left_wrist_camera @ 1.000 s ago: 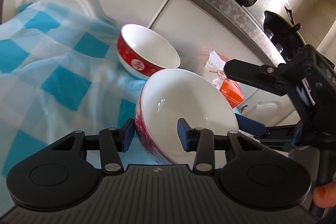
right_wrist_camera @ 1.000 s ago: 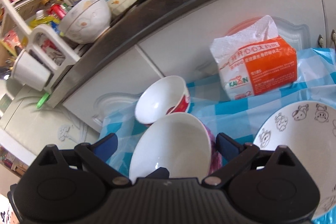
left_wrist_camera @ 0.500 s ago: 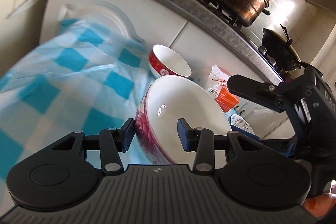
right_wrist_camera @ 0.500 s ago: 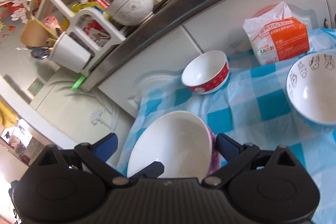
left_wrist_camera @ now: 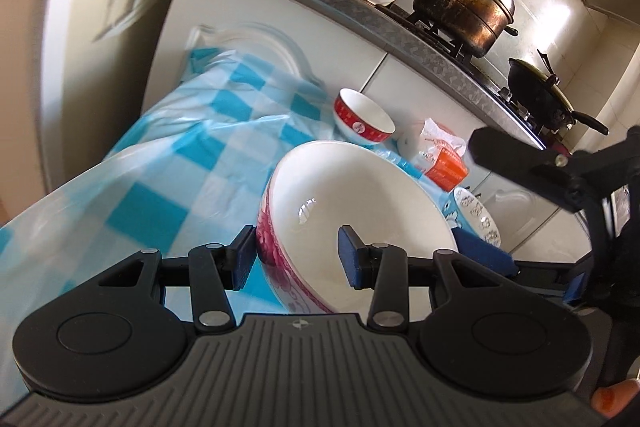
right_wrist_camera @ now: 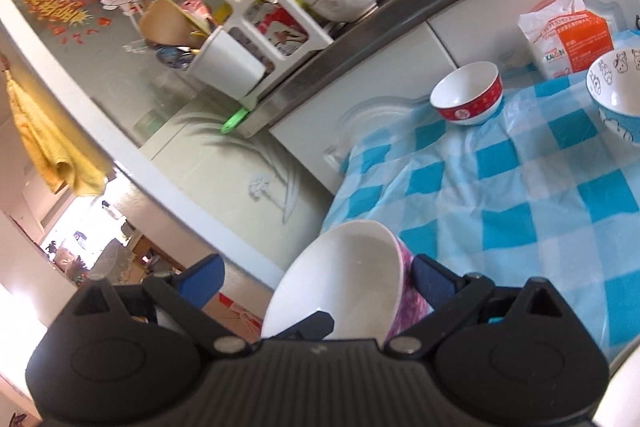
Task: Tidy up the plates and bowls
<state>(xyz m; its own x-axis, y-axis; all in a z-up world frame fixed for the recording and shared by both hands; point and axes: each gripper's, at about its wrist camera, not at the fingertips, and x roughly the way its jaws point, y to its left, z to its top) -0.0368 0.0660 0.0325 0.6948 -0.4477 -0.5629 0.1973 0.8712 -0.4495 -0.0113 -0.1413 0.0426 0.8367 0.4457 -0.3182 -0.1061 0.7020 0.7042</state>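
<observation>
The large white ceramic bowl with a pink floral outside (left_wrist_camera: pixel 360 211) is off the table, carried tilted above the near edge of the blue-and-white checked plastic tablecloth (left_wrist_camera: pixel 208 163). The left gripper (left_wrist_camera: pixel 296 253) has its jaws closed on the bowl's near wall, one blue pad outside on the pink pattern and the other inside on the white glaze. The right gripper (right_wrist_camera: pixel 316 281) stands with its jaws spread wide around the same bowl; its right pad lies close against the pink wall, but its left pad is well clear of the rim, so it is not clamping. Further back on the cloth sit the small red-banded white bowl (right_wrist_camera: pixel 468 95) and, near it to the right, the blue bowl with cartoon cows printed inside (right_wrist_camera: pixel 616 87), each standing singly, with an orange-and-white paper packet (right_wrist_camera: pixel 568 35) behind them against the white cabinet. No plates show in either view. Judging from this, the job is at an early stage: one bowl is in hand and not yet set anywhere, and nothing is nested or stacked so far.
</observation>
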